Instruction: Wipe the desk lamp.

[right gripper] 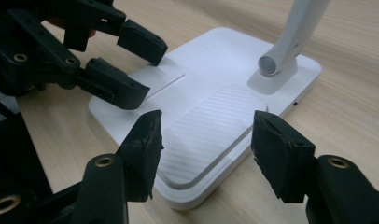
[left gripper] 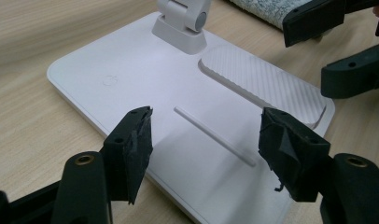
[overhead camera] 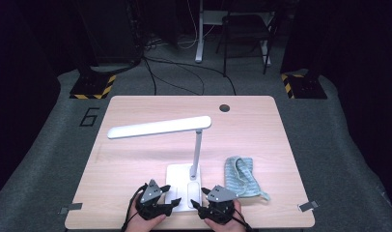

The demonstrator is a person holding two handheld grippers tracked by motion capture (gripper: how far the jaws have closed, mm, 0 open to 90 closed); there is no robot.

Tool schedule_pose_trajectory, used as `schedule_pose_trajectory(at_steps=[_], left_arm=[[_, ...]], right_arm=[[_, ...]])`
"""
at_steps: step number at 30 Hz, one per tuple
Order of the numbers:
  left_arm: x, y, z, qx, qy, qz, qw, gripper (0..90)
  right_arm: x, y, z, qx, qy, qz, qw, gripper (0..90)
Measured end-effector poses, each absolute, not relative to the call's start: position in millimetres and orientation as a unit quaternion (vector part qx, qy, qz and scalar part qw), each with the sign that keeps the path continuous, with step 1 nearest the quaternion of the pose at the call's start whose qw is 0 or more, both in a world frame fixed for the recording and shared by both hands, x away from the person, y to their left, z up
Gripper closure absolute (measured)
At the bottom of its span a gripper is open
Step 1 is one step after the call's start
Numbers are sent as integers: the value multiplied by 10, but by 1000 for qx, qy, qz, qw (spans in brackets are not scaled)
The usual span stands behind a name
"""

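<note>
Both open claws flank the lamp base at the table's near edge.

The light wooden worktop stands on a grey carpeted floor, with a small round hole near its far edge. A dark figure 6 is marked on the floor just off its far left corner. Beyond that corner and the far right one sit black stand bases with yellow-black hazard stripes. Black cables trail across the floor behind the worktop, toward a dark chair and a white desk leg. The room behind is dim.
</note>
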State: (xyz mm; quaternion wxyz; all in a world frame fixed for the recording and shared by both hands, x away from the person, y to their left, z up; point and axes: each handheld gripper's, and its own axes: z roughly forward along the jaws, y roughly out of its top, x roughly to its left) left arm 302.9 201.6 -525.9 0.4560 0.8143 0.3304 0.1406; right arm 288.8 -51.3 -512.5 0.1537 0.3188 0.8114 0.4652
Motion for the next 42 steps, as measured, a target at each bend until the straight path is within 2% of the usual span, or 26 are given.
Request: schedule_pose_trajectory(at_steps=[6, 24, 42], left_arm=[[3028, 2015, -5256, 822, 323, 153, 444, 373], [3132, 2049, -5259, 820, 329, 163, 440, 373], [3407, 2200, -5255, 809, 355, 175, 435, 373]], right_arm=[[2852, -467, -5181, 308, 825, 451, 143, 437], [2848, -399, -5235, 297, 826, 450, 166, 425], [3086, -311, -5243, 319, 817, 454, 157, 411]])
